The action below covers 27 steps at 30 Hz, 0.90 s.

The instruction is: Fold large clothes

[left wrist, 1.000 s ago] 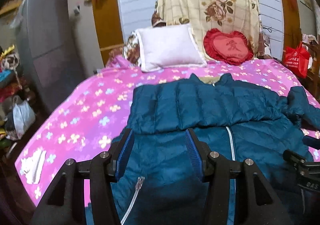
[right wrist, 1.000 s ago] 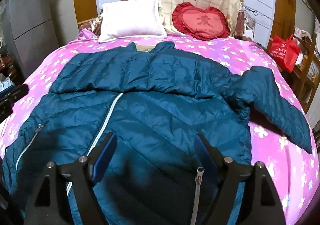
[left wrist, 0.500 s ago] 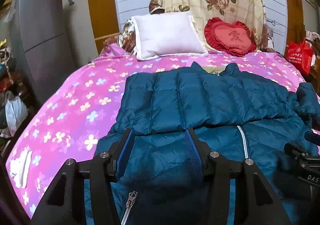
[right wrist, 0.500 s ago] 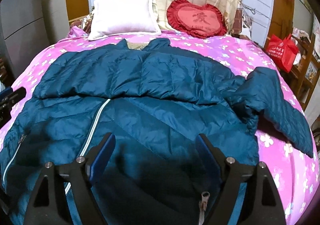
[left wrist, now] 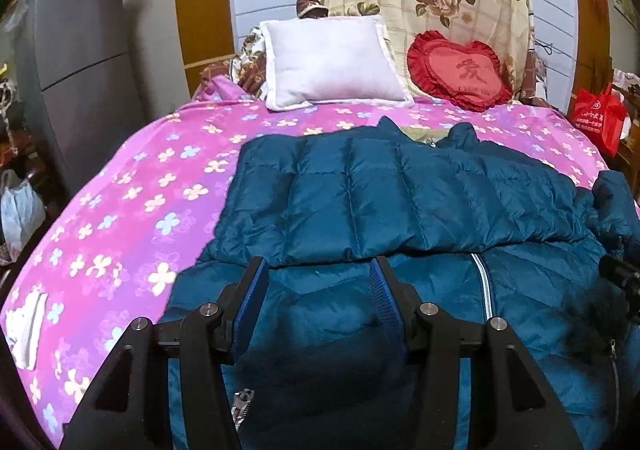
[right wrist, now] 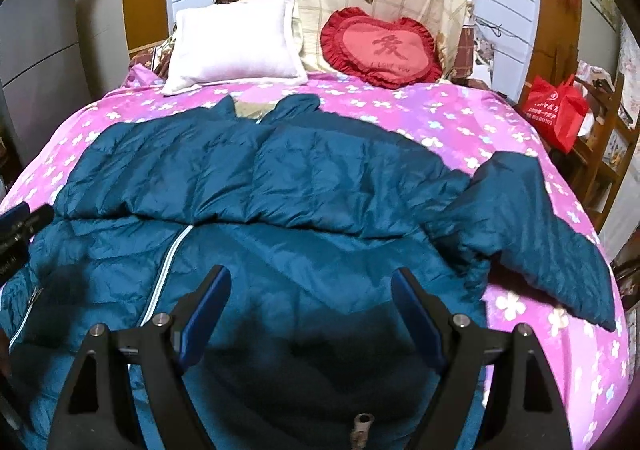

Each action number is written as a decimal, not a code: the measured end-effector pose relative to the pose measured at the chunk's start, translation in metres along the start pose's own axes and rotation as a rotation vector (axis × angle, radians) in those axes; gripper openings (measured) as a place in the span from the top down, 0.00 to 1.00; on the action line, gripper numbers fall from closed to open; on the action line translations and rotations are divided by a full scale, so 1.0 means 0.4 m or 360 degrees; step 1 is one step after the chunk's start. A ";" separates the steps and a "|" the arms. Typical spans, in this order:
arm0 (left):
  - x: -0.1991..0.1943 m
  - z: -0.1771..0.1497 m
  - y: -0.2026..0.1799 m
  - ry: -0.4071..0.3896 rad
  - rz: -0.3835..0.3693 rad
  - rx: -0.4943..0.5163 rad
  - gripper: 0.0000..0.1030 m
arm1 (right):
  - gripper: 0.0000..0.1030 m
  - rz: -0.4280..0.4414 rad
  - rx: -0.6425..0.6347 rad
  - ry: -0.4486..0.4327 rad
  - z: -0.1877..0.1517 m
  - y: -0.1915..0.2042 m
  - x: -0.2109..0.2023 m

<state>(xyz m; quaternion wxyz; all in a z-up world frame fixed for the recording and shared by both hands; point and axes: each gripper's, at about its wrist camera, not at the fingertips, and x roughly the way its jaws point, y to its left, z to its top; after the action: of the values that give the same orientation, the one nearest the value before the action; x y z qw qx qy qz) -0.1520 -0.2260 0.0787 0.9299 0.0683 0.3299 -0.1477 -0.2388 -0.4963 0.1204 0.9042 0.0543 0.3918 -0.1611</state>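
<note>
Up close in the left wrist view, the left gripper (left wrist: 318, 276) hangs just above the lower front of a dark blue padded jacket (left wrist: 400, 202), its fingers spread fairly wide with nothing between them. The jacket lies flat on a pink flowered bedspread (left wrist: 132, 190), collar toward the headboard, and one sleeve (left wrist: 360, 198) is folded across the chest. A white zipper (left wrist: 482, 290) runs down the front to the right of the gripper. Behind the jacket a white pillow (left wrist: 332, 62) and a red heart cushion (left wrist: 460, 70) lean against a flowered cloth.

Over in the right wrist view, the right gripper (right wrist: 310, 286) is opened wide over the jacket (right wrist: 280, 178) hem, holding nothing. The other sleeve (right wrist: 532, 226) trails out to the right onto the bedspread (right wrist: 460, 122), unfolded. A red bag (right wrist: 556, 110) stands beside the bed at the right edge.
</note>
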 end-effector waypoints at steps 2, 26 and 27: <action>0.008 0.000 0.003 0.0022 -0.0055 -0.0033 0.67 | 0.17 -0.0013 0.0012 -0.0001 0.004 -0.015 -0.001; 0.028 -0.006 0.014 0.0092 -0.0153 -0.0110 0.67 | 0.15 -0.0575 0.0406 -0.0026 0.024 -0.598 0.002; 0.028 -0.006 0.013 0.0093 -0.0152 -0.0109 0.67 | 0.13 -0.0618 0.0434 -0.0010 0.014 -0.639 0.008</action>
<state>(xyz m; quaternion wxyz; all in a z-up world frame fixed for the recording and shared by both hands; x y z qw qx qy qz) -0.1432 -0.2232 0.0699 0.9135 0.0250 0.3648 -0.1785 -0.3182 -0.7393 0.1291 0.8418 0.0992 0.3667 -0.3836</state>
